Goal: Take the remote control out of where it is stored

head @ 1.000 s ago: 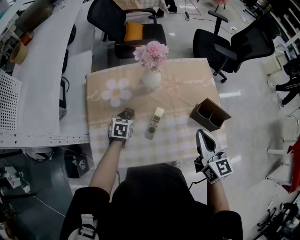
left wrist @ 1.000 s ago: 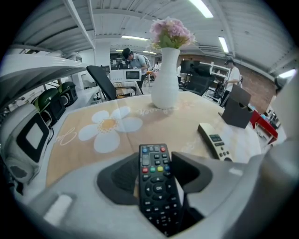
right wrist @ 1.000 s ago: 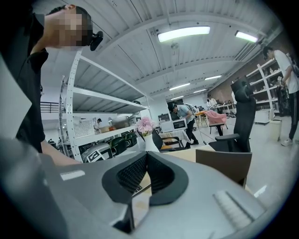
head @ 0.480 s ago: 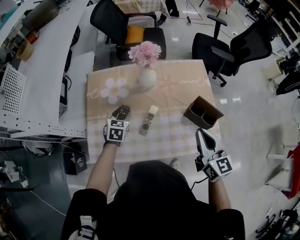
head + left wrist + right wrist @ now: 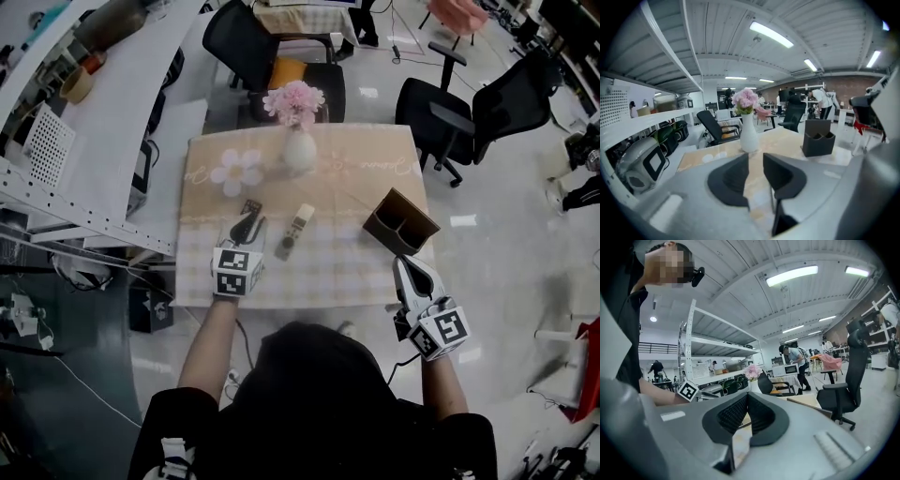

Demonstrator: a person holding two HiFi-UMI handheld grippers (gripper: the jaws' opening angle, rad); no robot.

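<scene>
Both remotes lie out on the surface (image 5: 361, 183), flat on the checked cloth: a pale, slim remote control (image 5: 294, 231) between the two grippers, and a dark remote (image 5: 250, 210) just ahead of the left hand-held gripper (image 5: 755, 161). The brown holder (image 5: 417, 214) stands well apart to the right, and both its compartments look empty. The left hand-held gripper's jaws are closing to a narrow gap with nothing between them; its own view looks over the cloth toward the vase (image 5: 749, 136). The right hand-held gripper (image 5: 746, 399) hangs off the near edge of the surface with its jaws together on nothing. A remote of this kind is probably light, rigid plastic with a smooth shell that could slip, and rubber buttons that give a little. Lying flat, it offers only its thin long edges, so the best hold is likely across the width near mid-length, with the pads squarely on both side edges to stop it tipping.
</scene>
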